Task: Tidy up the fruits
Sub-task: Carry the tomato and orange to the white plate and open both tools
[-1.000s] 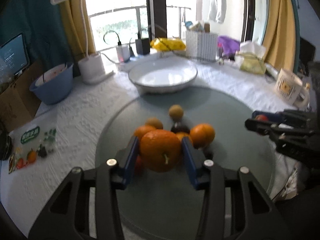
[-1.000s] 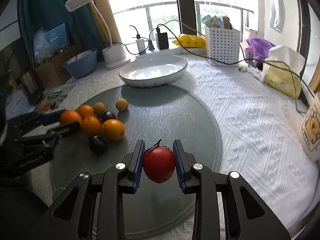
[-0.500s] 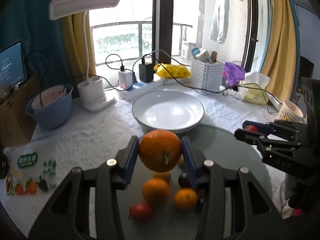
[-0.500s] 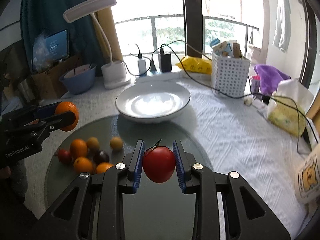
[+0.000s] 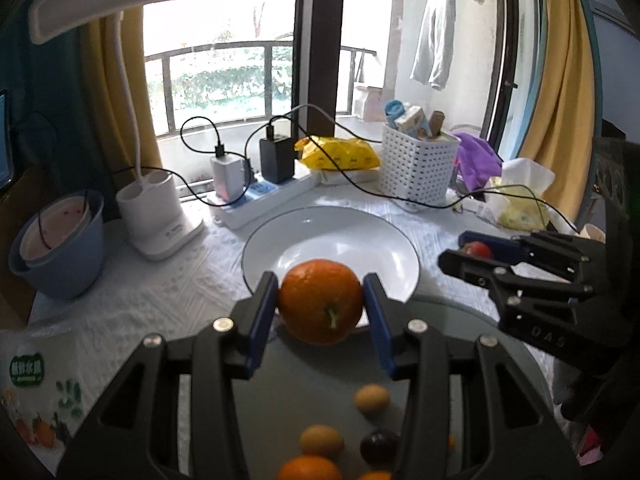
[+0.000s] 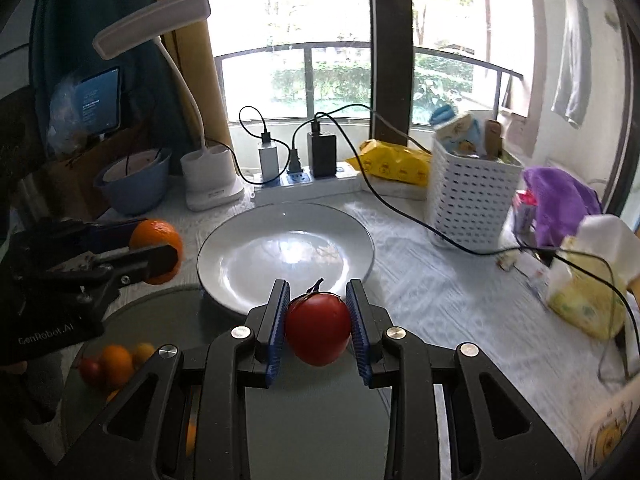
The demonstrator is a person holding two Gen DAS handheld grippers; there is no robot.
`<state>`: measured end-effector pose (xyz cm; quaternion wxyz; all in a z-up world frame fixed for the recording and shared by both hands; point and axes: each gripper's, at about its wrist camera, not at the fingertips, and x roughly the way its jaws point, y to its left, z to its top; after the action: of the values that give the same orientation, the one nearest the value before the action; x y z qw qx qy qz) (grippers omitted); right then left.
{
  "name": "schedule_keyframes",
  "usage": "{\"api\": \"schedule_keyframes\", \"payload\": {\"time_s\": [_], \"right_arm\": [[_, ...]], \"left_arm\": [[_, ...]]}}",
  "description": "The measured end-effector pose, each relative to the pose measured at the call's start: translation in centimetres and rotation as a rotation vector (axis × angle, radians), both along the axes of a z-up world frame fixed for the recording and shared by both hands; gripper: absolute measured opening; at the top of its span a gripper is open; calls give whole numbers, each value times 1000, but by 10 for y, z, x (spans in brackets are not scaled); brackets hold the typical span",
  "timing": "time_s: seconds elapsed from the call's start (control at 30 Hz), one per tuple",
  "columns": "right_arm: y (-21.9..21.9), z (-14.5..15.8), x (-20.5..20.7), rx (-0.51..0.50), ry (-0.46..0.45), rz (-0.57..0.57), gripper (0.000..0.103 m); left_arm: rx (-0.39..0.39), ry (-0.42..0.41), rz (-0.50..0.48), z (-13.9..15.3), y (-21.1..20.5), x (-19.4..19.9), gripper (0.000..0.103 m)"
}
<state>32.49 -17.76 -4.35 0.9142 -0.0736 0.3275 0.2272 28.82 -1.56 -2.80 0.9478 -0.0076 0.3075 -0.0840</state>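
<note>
My left gripper (image 5: 320, 300) is shut on a large orange (image 5: 320, 300) and holds it in the air at the near rim of the empty white plate (image 5: 312, 236). My right gripper (image 6: 318, 326) is shut on a red tomato (image 6: 318, 330), also raised at the near edge of the plate (image 6: 260, 256). The right gripper shows at the right in the left wrist view (image 5: 476, 250), the left gripper with its orange at the left in the right wrist view (image 6: 156, 250). Several small fruits (image 5: 320, 440) lie on the grey glass turntable (image 5: 312, 376) below.
Behind the plate stand a power strip with chargers (image 5: 264, 188), a white lamp base (image 5: 156, 216), a blue bowl (image 5: 60, 248), a white basket (image 5: 416, 164) and a tissue pack (image 6: 588, 292). A black cable (image 6: 400, 208) crosses the white tablecloth.
Both grippers have risen from the turntable and moved forward toward the white plate, each still holding its fruit. The fruit pile has dropped to the bottom of both views.
</note>
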Motion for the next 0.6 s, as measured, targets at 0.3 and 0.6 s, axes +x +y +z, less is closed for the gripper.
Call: {"api": "schedule_keyframes", "payload": {"time_s": [0.3,0.6], "right_arm": [[18,-10,43,-14,30,18,32],[21,-14,59,-11,45,18,32]], "left_arm": [[33,26,24,-7,1,33,45],[-1,83,29,-15,9,53,46]]}}
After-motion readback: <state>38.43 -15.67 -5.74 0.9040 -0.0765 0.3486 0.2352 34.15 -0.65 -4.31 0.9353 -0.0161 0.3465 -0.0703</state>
